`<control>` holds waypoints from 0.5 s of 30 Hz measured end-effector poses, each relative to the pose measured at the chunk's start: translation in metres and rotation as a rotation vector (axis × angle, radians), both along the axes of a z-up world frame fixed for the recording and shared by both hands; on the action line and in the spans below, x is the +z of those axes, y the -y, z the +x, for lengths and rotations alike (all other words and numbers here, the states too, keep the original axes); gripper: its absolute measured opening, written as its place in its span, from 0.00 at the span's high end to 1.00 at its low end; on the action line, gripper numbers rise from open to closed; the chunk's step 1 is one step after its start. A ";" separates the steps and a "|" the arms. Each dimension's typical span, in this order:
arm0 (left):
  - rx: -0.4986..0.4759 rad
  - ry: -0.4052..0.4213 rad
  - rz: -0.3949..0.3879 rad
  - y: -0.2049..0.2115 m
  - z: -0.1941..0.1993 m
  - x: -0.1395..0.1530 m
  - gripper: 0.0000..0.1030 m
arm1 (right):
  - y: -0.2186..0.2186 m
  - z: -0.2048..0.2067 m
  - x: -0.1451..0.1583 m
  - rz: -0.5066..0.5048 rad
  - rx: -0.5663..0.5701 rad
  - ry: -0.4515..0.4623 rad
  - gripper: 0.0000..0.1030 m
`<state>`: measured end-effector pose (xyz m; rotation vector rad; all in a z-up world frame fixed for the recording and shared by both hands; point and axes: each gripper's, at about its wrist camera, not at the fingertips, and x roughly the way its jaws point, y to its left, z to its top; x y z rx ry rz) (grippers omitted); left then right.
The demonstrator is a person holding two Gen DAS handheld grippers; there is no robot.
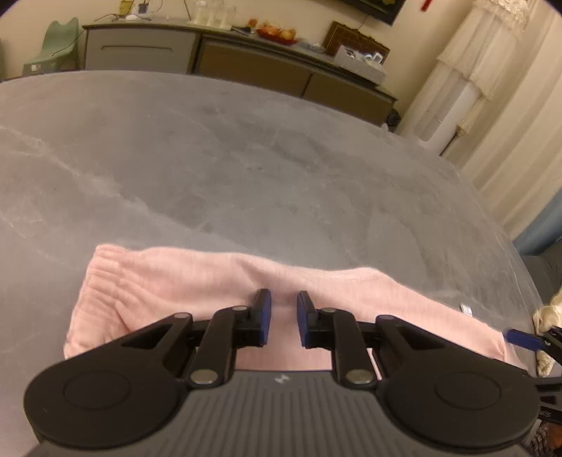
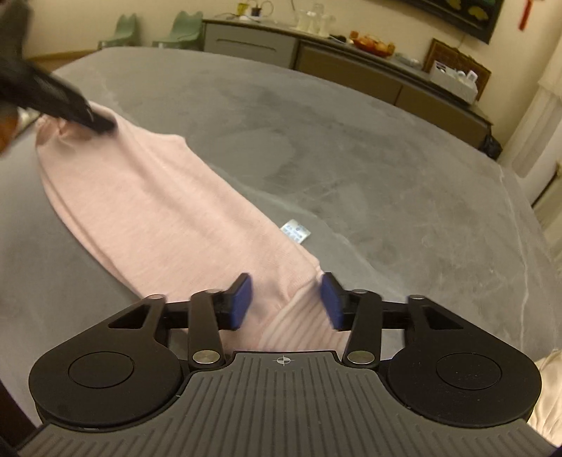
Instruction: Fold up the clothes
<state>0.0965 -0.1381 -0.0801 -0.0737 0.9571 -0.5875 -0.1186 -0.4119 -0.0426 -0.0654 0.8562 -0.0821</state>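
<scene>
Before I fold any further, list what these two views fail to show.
- Near edge of the pink garment: left wrist view, hidden under the left gripper body.
- Ribbed cuff end: right wrist view, covered by the right gripper body.
- White care label: print too small to read.
- Left gripper's tips in the right wrist view: motion-blurred, so contact with the cloth is unclear.
- Cream cloth: cut off by the frame edge.

We see a grey tabletop (image 1: 281,158). At twelve o'clock stands a long sideboard (image 1: 246,66) bearing a fruit bowl (image 1: 277,34). Curtains (image 1: 491,88) hang at two o'clock.
</scene>
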 end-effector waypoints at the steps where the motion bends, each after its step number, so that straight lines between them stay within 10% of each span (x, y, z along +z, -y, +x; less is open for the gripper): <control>1: 0.002 -0.009 0.004 0.002 0.000 0.003 0.83 | 0.006 -0.003 0.001 0.023 -0.024 0.002 0.32; 6: -0.050 0.030 -0.042 0.010 -0.018 0.021 0.77 | 0.035 -0.019 0.004 0.139 -0.141 0.014 0.22; 15: -0.452 0.294 0.105 0.079 -0.108 0.032 0.60 | 0.033 -0.013 0.003 0.237 -0.127 0.015 0.96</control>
